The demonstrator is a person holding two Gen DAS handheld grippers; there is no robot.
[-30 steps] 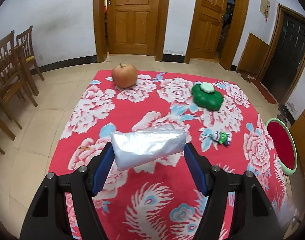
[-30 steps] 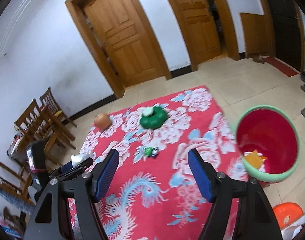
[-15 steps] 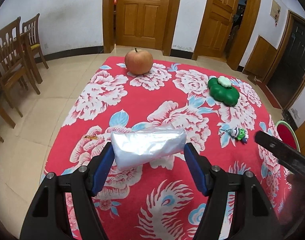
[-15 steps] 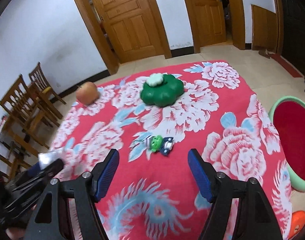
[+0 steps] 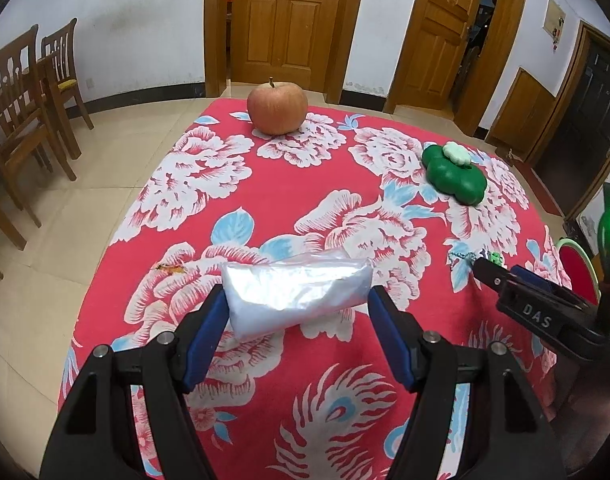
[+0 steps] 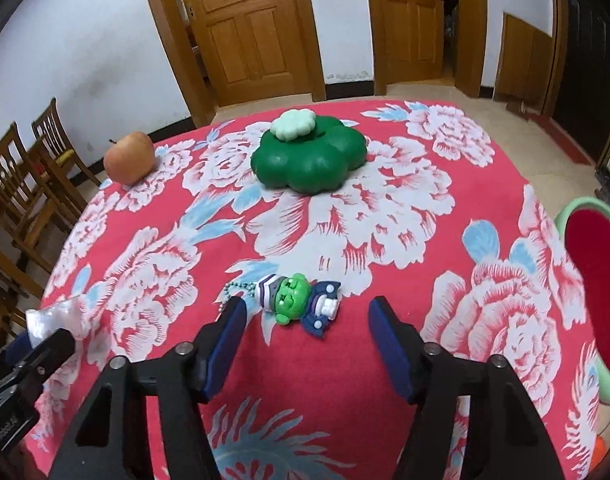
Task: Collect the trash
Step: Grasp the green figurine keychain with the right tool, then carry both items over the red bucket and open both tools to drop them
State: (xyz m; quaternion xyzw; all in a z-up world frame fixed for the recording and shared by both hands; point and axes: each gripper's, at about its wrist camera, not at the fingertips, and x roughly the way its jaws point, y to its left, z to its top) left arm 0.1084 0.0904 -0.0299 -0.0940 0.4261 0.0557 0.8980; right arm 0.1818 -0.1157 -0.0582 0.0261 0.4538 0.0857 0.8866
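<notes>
My left gripper [image 5: 297, 300] is shut on a silvery plastic packet [image 5: 297, 294], held crosswise between the blue pads above the flowered red tablecloth [image 5: 305, 208]. In the right wrist view a corner of that packet [image 6: 51, 318] shows at the left edge. My right gripper [image 6: 305, 312] hangs low over the cloth with its jaws closing. A small green-headed toy keychain [image 6: 295, 304] lies between its fingers, nearer the left one, and neither pad touches it. The right gripper [image 5: 525, 292] also shows at the right of the left wrist view.
An apple [image 5: 277, 107] stands at the far edge of the table, and a green flower-shaped box [image 6: 307, 158] sits behind the toy. A red basin with a green rim [image 6: 593, 264] stands on the floor to the right. Wooden chairs [image 5: 21, 112] stand left. A small orange scrap [image 5: 169, 267] lies on the cloth.
My right gripper has come down and forward over the table until the toy keychain lies between its fingers, and it has narrowed a little. The left gripper has sunk slightly, still holding the packet.
</notes>
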